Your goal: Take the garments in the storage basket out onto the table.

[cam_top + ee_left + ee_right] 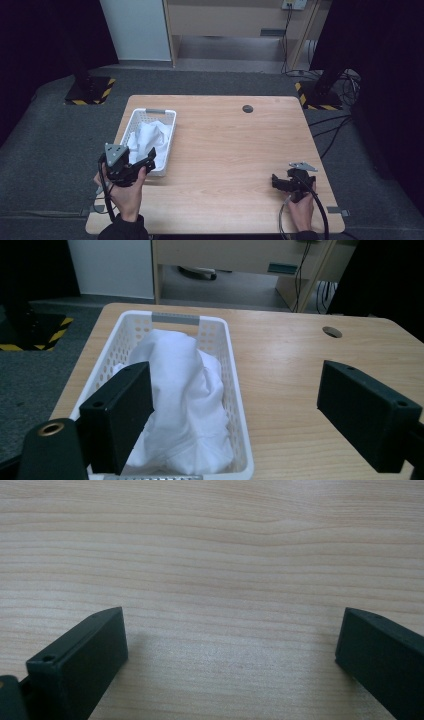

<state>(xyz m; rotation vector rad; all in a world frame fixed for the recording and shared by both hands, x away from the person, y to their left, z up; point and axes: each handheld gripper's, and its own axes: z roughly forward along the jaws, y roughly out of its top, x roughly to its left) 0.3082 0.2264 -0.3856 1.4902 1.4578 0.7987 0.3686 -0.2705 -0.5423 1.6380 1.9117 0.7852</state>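
A white perforated basket (171, 131) stands on the left part of the wooden table (235, 145), and a crumpled white cloth (148, 138) lies heaped inside it. My left gripper (150, 159) hovers at the basket's near end, open, with nothing between its jaws. In the left gripper view the cloth (180, 385) fills the basket (228, 342), and the left gripper (235, 385) straddles the basket's right wall. My right gripper (276, 181) is held near the table's front right, also open. The right gripper (232, 630) has bare wood under it.
A dark round cable hole (247, 108) sits at the table's far middle. Two stand bases with yellow-black stripes (90, 91) (320, 96) rest on the grey floor beyond the table. Cables (330, 135) trail on the floor at right. A wooden cabinet (235, 20) stands behind.
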